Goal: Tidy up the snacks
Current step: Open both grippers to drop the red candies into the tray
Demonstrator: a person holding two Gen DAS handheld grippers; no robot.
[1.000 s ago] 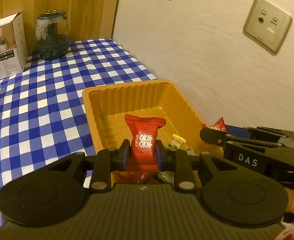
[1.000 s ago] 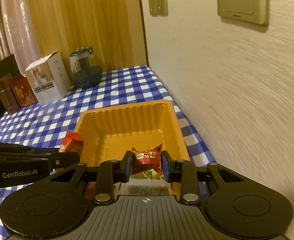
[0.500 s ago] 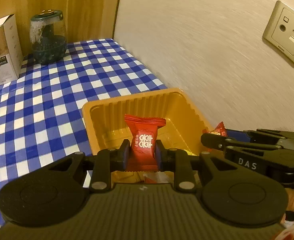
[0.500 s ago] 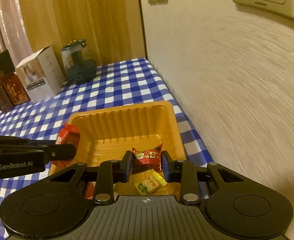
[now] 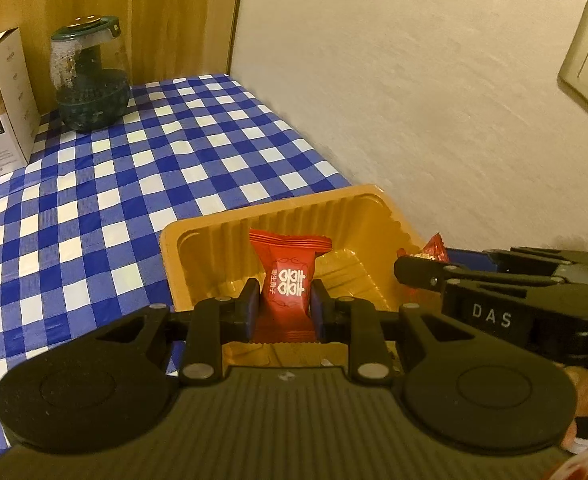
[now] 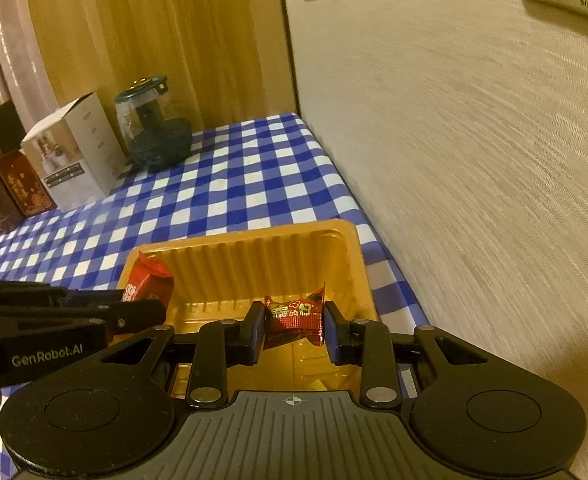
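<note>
An orange plastic tray [image 5: 197,236] [image 6: 350,248] lies on the blue-checked tablecloth against the wall. My left gripper [image 5: 285,308] is shut on a red candy packet with white characters [image 5: 287,280], held upright over the tray's near left part. My right gripper [image 6: 294,322] is shut on a crinkled red candy wrapper [image 6: 294,316] over the tray's near right part. In the left wrist view the right gripper [image 5: 404,270] reaches in from the right with its wrapper [image 5: 434,248]. The left gripper [image 6: 161,312] and its packet [image 6: 149,280] show at the left of the right wrist view.
A dark green glass jar [image 5: 89,80] [image 6: 153,128] and a white carton [image 5: 1,100] [image 6: 73,152] stand at the far end of the table. Two brown-red tins [image 6: 9,192] stand left of the carton. The textured wall [image 5: 414,100] runs close along the tray's right side.
Both grippers have moved forward along the table with their candies, over the tray. The loose candies seen earlier in the tray's near end have slipped out of sight under the grippers.
</note>
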